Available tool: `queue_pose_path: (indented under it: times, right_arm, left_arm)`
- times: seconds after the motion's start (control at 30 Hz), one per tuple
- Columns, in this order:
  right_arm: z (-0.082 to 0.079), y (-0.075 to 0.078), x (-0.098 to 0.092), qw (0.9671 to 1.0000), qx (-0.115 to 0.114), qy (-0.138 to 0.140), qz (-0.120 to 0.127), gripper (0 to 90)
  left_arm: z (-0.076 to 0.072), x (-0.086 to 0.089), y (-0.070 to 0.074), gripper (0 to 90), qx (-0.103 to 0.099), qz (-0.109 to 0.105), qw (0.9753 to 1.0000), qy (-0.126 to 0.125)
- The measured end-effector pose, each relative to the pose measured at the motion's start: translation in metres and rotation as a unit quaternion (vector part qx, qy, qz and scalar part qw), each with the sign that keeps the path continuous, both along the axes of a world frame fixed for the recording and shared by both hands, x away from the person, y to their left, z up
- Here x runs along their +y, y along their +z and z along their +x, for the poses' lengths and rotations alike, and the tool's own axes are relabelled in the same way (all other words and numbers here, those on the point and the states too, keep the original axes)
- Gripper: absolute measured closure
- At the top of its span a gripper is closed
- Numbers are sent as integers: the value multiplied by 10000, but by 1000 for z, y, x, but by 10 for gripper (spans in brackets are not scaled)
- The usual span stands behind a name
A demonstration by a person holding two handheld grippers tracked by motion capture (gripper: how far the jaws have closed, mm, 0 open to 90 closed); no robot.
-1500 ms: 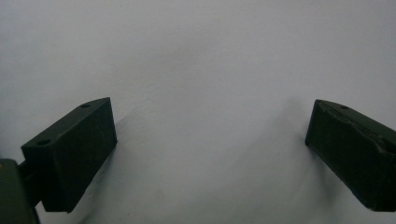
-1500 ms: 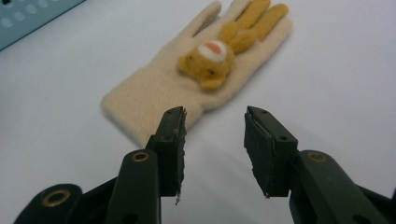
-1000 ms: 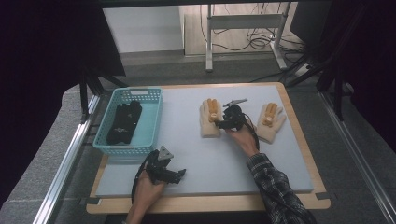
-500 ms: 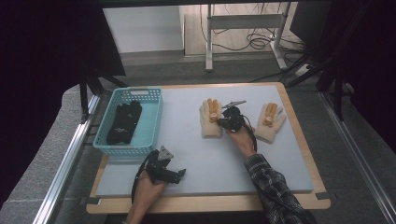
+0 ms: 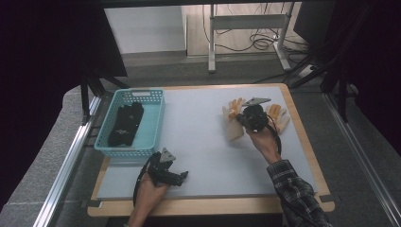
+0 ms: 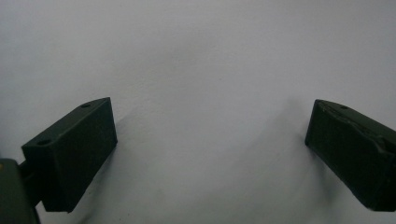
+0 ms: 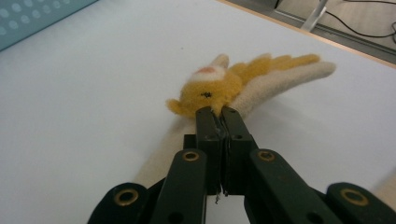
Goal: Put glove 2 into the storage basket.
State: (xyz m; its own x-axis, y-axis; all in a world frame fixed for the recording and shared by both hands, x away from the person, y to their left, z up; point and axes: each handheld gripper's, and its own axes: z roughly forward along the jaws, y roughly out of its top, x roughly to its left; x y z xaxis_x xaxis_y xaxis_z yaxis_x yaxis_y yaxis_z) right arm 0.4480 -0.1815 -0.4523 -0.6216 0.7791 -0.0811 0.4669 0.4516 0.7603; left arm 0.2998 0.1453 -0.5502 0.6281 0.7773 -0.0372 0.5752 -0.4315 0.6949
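Observation:
A cream glove with yellow fingers (image 5: 232, 130) lies on the grey mat, right of middle. My right gripper (image 5: 242, 118) reaches it from the right. In the right gripper view the jaws are pressed together, and the right gripper (image 7: 217, 112) pinches the fuzzy yellow part of that glove (image 7: 219, 86). A matching second glove (image 5: 280, 118) lies just right of that hand. My left gripper (image 5: 182, 177) rests near the mat's front edge. In its own view the left gripper (image 6: 210, 140) stands open over bare mat, with nothing between the jaws.
A turquoise basket (image 5: 156, 118) holding black gloves (image 5: 125, 124) stands at the mat's left side, and its corner (image 7: 28, 18) appears in the right gripper view. The grey mat (image 5: 198, 142) lies on a wooden board (image 5: 307, 156). Metal rails run along both table sides.
My right gripper has moved to the right, and the yellow-fingered glove has shifted right with it, closer to the second glove. The left gripper has stayed put.

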Motion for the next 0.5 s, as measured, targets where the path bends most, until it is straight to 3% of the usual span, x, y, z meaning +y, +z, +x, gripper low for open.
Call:
queue_pose_path:
  times: [0.2, 0.37, 0.5]
  right_arm:
    - [-9, -19, 1, 9994, 213, 73, -246, 857]
    - [-13, -23, 13, 9997, 186, 175, -49, 833]
    - [-16, -21, 29, 9987, 248, 381, 225, 762]
  left_arm:
    - [0, 0, 0, 22, -2, -4, 10000, 5]
    - [0, 0, 0, 22, -2, -4, 10000, 5]
    - [0, 0, 0, 22, -3, -2, 10000, 5]
